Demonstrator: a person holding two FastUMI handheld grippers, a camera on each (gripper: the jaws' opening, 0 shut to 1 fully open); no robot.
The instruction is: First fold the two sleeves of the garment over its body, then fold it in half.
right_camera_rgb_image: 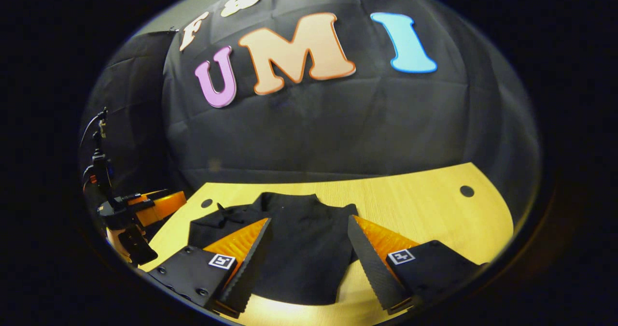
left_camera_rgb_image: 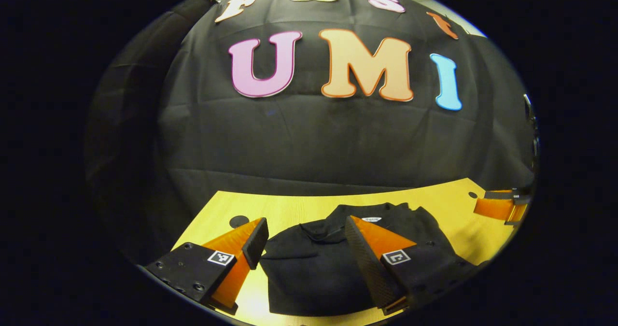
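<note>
Black garment [left_camera_rgb_image: 314,263] lies on the yellow table [left_camera_rgb_image: 289,207], near edge of the scene, bunched into a compact shape with sleeves apparently drawn in over the body, though the dark cloth hides the folds. Left gripper [left_camera_rgb_image: 306,232] and right gripper [right_camera_rgb_image: 309,232] both hover above it, jaws spread wide, holding nothing. Judged step: sleeve folds done or nearly so, the half fold pending; next move calls for both grippers to descend and pinch one edge of the garment
</note>
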